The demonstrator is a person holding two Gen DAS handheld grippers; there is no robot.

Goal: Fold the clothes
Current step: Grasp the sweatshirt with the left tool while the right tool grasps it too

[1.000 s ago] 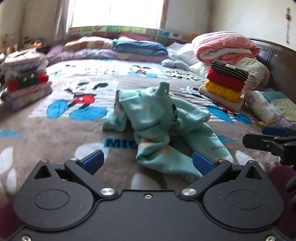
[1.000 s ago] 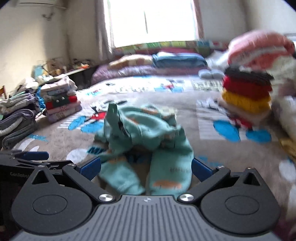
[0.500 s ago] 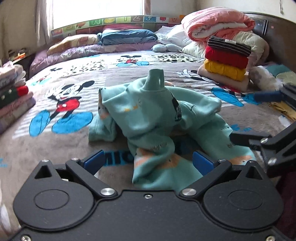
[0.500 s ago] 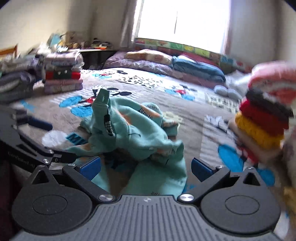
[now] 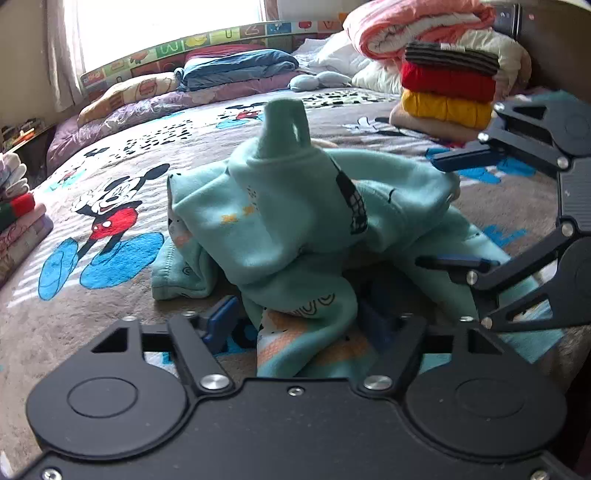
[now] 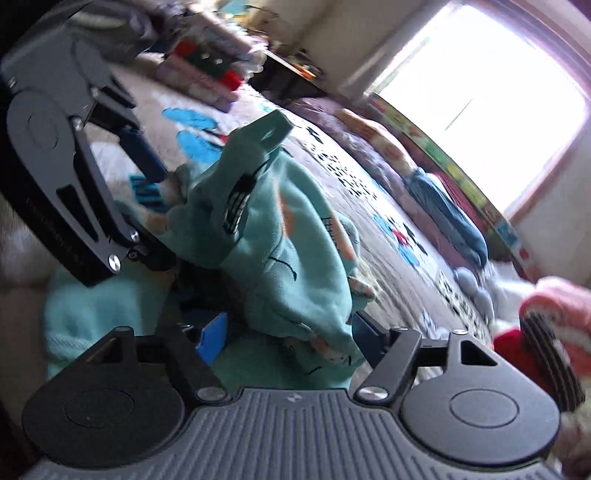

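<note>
A crumpled teal garment [image 5: 295, 221] with small prints lies heaped on the Mickey Mouse blanket [image 5: 110, 214], one cuff sticking up. My left gripper [image 5: 299, 319] sits low at its near edge, jaws closing, with a fold of the cloth between the blue pads [image 5: 221, 321] but not pinched. My right gripper [image 5: 458, 212] comes in from the right, rolled on its side, its jaws around the garment's right part. In the right wrist view the garment [image 6: 280, 251] lies between the right gripper's [image 6: 291, 338] closing jaws, apart from the left pad. The left gripper [image 6: 151, 206] shows at upper left.
A stack of folded striped, red and yellow clothes [image 5: 448, 92] stands at the back right under a pink quilt [image 5: 417, 26]. Another folded stack [image 5: 18, 218] sits at the left edge. Pillows [image 5: 236, 68] line the window side. Bare blanket lies left of the garment.
Both grippers have moved down and in onto the teal garment. The right gripper has rolled onto its side. Both pairs of jaws have narrowed around folds of cloth.
</note>
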